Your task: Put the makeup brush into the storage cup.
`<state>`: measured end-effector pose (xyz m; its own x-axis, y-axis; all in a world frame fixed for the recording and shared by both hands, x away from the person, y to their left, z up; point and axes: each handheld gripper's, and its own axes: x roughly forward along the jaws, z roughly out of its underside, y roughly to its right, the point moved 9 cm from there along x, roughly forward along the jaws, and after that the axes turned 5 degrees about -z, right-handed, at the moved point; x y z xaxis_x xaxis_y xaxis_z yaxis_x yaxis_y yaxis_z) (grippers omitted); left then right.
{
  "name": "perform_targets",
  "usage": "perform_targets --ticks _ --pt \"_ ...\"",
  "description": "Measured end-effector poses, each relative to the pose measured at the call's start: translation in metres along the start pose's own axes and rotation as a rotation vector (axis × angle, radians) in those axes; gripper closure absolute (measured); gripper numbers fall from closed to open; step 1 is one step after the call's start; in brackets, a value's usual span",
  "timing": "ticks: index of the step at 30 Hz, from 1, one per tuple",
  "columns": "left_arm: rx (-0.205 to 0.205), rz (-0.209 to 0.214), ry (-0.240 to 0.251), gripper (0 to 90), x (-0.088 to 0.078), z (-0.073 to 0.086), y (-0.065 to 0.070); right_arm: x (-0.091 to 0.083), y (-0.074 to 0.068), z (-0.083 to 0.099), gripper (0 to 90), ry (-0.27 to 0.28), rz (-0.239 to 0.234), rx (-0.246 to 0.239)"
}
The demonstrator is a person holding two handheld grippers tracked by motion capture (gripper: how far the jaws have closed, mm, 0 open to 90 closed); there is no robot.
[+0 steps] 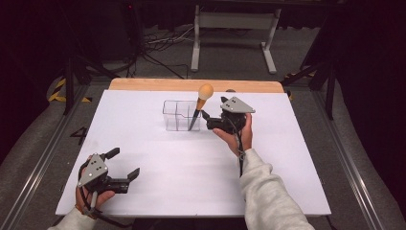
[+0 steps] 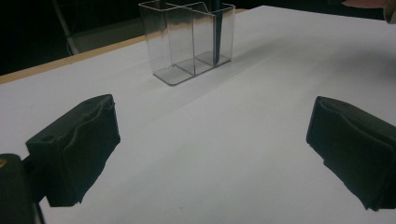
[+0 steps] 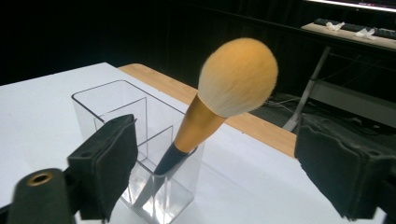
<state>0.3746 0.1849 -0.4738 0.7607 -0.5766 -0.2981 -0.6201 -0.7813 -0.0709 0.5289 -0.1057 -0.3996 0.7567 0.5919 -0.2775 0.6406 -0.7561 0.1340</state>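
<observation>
Looking down from the high view, you have the makeup brush [image 1: 200, 103] standing tilted in the right-hand compartment of the clear organizer [image 1: 178, 115] toward the far side of the white desk [image 1: 158, 187]. Your right tongs [image 1: 206, 116] sit just beside the brush, jaws spread and nothing between them. Your left tongs [image 1: 123, 164] rest low at the near left corner, well apart from the organizer, jaws wide and empty.

Through the left gripper view, both black pads [image 2: 74, 149] stand far apart over bare desk, with the organizer [image 2: 187, 42] ahead and the brush's dark handle [image 2: 217, 39] inside it.

Through the right gripper view, the brush [image 3: 219, 102] leans on the organizer [image 3: 140, 140] rim, its orange bristle head up, between your parted pads [image 3: 105, 165] and touching neither.
</observation>
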Motion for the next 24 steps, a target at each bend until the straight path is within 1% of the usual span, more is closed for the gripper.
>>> perform_targets --ticks 2,5,6,10,12,15,17,18,20,22,24 --pt "-0.001 0.000 0.001 3.3 0.000 0.000 0.000 -0.001 0.001 0.000 13.1 -0.001 0.003 -0.002" --pt "0.002 0.000 -0.005 3.3 0.000 0.001 0.000 -0.004 0.003 0.000 9.4 -0.004 0.018 -0.005" --pt "0.001 0.001 -0.006 3.3 0.000 0.001 0.000 -0.006 0.005 -0.001 9.3 -0.008 0.024 -0.018" --pt "0.000 -0.007 -0.005 3.0 0.000 0.001 -0.001 -0.010 0.007 -0.002 9.2 -0.004 0.030 -0.018" --pt "-0.002 -0.016 0.002 2.8 0.000 0.000 -0.002 -0.012 0.009 -0.002 8.6 -0.008 0.048 -0.032" --pt "0.000 -0.021 0.002 2.7 -0.001 0.000 -0.003 -0.016 0.011 -0.002 9.0 0.002 0.058 -0.034" --pt "-0.003 -0.020 -0.003 2.7 -0.001 0.000 -0.003 -0.019 0.012 -0.003 9.0 0.009 0.053 -0.034" --pt "-0.003 -0.021 -0.004 2.6 -0.001 0.000 -0.003 -0.022 0.012 -0.003 8.9 0.009 0.057 -0.044" --pt "-0.003 -0.020 -0.004 2.6 -0.001 0.000 -0.003 -0.023 0.012 -0.003 8.9 0.010 0.055 -0.047" --pt "-0.001 -0.019 -0.006 2.5 0.000 0.001 -0.002 -0.028 0.012 -0.004 8.9 0.018 0.058 -0.052" --pt "-0.001 -0.016 -0.007 2.5 0.000 0.001 -0.002 -0.031 0.012 -0.004 8.9 0.031 0.052 -0.038"
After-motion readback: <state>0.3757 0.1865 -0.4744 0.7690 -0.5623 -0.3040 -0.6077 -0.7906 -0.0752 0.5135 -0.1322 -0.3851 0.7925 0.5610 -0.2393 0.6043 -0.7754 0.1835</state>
